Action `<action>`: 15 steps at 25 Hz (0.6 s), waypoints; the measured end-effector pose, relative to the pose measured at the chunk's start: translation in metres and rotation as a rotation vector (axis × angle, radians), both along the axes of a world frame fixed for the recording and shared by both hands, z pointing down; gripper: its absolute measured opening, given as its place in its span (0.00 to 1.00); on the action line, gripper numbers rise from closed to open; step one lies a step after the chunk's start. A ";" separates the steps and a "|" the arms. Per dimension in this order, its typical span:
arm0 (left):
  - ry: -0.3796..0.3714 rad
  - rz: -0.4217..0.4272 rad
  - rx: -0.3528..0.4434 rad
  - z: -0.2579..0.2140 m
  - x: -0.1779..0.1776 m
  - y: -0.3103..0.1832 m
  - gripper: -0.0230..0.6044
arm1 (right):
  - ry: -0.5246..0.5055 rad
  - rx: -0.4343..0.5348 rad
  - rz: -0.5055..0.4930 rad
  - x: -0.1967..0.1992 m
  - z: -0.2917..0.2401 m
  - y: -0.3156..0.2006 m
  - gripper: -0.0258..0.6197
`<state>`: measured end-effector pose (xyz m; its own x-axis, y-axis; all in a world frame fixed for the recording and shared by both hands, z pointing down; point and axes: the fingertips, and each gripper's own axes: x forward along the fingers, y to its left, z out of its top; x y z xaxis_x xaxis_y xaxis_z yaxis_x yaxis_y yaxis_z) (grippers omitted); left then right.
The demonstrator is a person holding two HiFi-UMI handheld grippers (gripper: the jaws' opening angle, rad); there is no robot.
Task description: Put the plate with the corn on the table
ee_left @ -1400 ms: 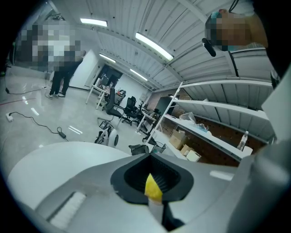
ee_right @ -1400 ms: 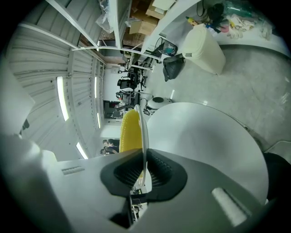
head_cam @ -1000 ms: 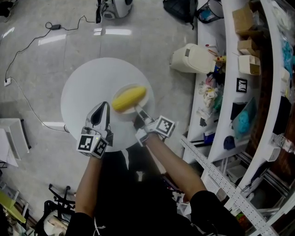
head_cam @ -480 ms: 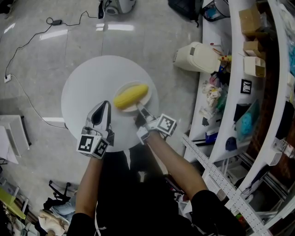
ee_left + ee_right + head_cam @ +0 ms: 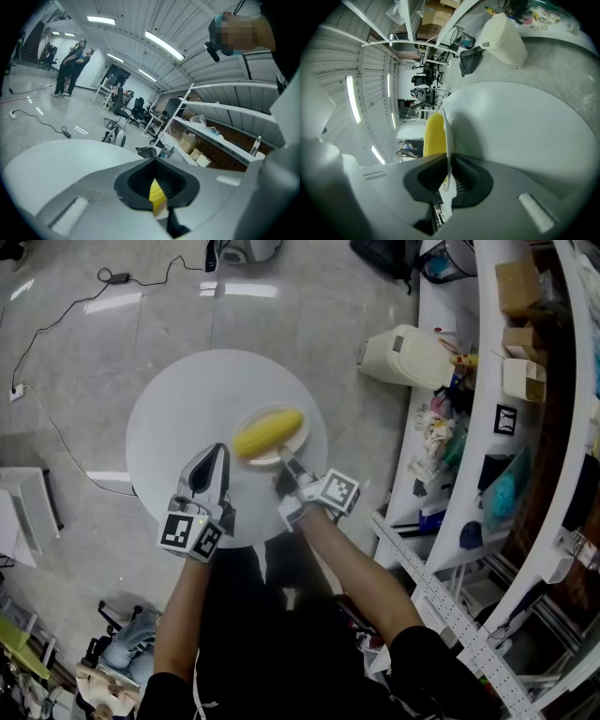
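Holding steady, I see almost nothing changed over the last second. My right hand-held gripper (image 5: 285, 465) stays pinched on the near rim of the plate (image 5: 292, 448). The corn cob (image 5: 268, 433) lies across it, over the right part of the round white surface (image 5: 187, 399). I cannot tell whether the plate rests there. My left hand-held gripper (image 5: 216, 454) hovers pressed together, apart from the plate. Lowering and release look next.
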<state>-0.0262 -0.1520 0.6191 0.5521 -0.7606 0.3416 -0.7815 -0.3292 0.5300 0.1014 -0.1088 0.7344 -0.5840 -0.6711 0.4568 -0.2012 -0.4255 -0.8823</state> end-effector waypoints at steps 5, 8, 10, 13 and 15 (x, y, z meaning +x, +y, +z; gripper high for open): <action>0.003 -0.004 -0.004 -0.001 0.001 -0.001 0.04 | 0.012 -0.018 -0.006 -0.001 0.005 0.001 0.09; 0.006 -0.020 -0.010 0.002 -0.002 0.001 0.04 | 0.010 -0.009 -0.002 -0.001 0.003 -0.001 0.09; 0.006 -0.017 -0.009 0.003 -0.003 0.002 0.04 | 0.010 -0.004 -0.004 -0.002 0.003 -0.002 0.09; 0.000 -0.008 -0.005 0.003 -0.003 0.004 0.04 | 0.037 -0.046 0.001 0.000 0.006 0.003 0.09; 0.007 -0.021 -0.011 0.003 -0.004 0.004 0.04 | 0.049 -0.077 0.011 0.003 0.009 0.007 0.09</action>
